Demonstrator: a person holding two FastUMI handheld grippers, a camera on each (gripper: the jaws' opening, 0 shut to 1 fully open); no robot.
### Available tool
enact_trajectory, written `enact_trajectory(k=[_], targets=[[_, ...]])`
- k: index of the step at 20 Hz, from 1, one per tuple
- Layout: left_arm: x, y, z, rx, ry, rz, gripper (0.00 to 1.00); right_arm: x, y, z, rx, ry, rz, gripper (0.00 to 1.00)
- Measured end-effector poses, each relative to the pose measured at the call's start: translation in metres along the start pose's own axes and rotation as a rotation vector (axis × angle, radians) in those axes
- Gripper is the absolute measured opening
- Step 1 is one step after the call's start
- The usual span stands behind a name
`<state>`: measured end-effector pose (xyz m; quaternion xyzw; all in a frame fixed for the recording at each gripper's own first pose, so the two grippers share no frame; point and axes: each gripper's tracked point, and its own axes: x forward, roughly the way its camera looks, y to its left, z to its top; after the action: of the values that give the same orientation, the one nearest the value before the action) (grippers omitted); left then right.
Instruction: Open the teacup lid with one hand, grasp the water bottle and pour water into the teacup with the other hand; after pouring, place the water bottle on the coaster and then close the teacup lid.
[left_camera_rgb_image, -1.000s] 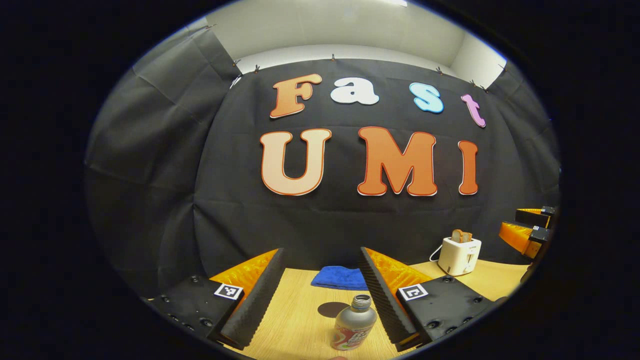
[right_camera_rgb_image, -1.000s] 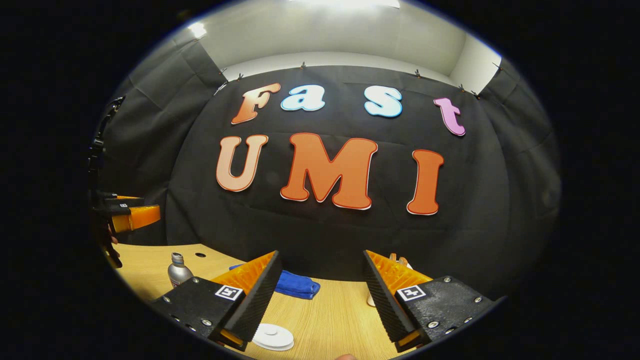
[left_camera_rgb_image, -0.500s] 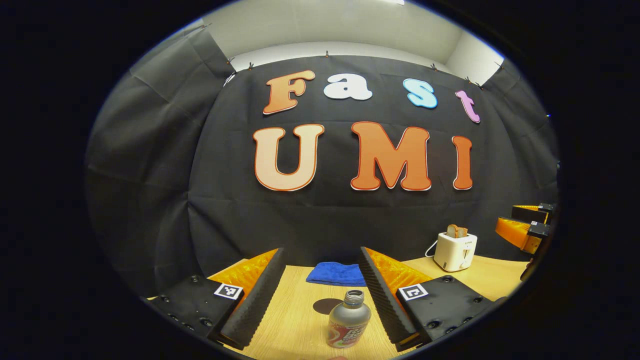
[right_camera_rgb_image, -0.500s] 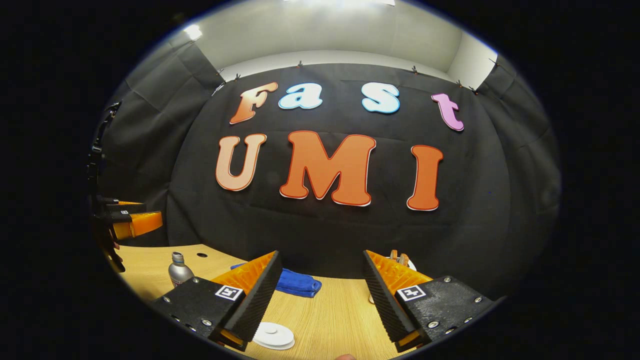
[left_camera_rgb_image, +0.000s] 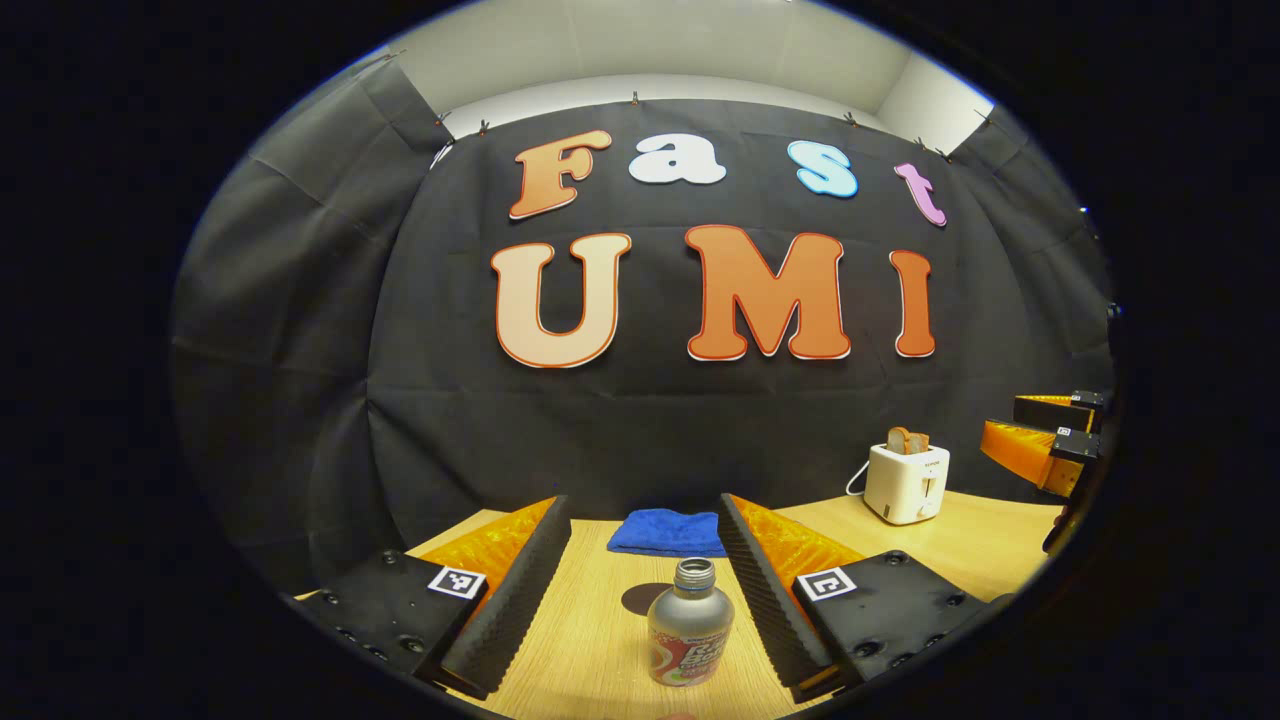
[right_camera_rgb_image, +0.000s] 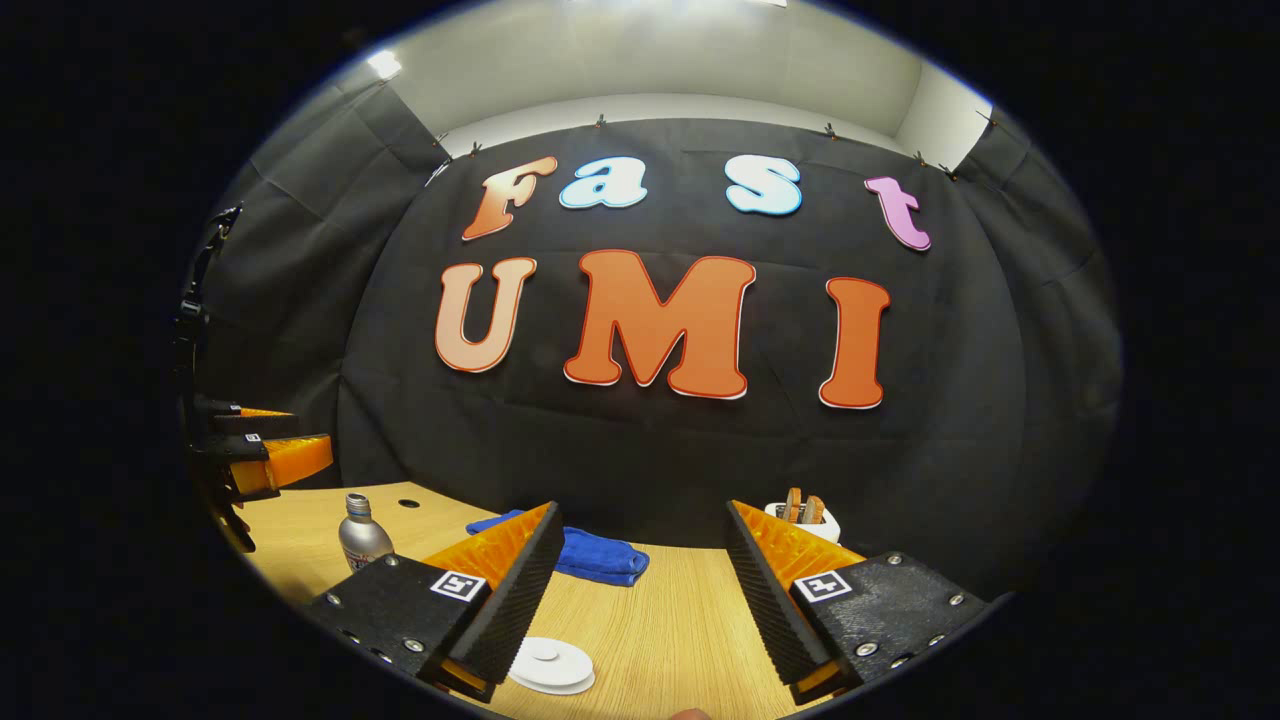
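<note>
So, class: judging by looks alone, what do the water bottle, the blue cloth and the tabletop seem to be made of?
Water bottle: probably aluminium, with a matte silver sheen and a threaded neck.
Blue cloth: soft folded fabric, perhaps microfibre.
Tabletop: pale wood grain, possibly laminate.

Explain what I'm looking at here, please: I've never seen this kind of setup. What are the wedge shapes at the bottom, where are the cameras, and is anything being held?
No robot arm is involved: a person holds a two-finger gripper in each hand, and a fisheye camera rides on each one, looking forward along its fingers. The wedges at the bottom are those fingers.

In the left gripper view, the left gripper is open and holds nothing. A water bottle with no cap stands upright on the wooden table between the fingers, nearer the right-hand one; whether it touches it I cannot tell. Beyond lie a blue cloth and a white toaster with bread in it. The other gripper shows at the right edge.

In the right gripper view, the right gripper is also open and empty. A white lid sits low on the table by its left-hand finger.
</note>
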<state>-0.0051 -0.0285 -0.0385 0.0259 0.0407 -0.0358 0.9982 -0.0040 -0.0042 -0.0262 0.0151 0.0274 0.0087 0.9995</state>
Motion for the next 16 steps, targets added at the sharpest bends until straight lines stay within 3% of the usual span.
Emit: enact_trajectory(k=[16], targets=[[-0.002,-0.013,-0.084,0.042,0.169,-0.026,0.99,0.001,0.050,-0.095,0.012,0.222,0.139,0.94]])
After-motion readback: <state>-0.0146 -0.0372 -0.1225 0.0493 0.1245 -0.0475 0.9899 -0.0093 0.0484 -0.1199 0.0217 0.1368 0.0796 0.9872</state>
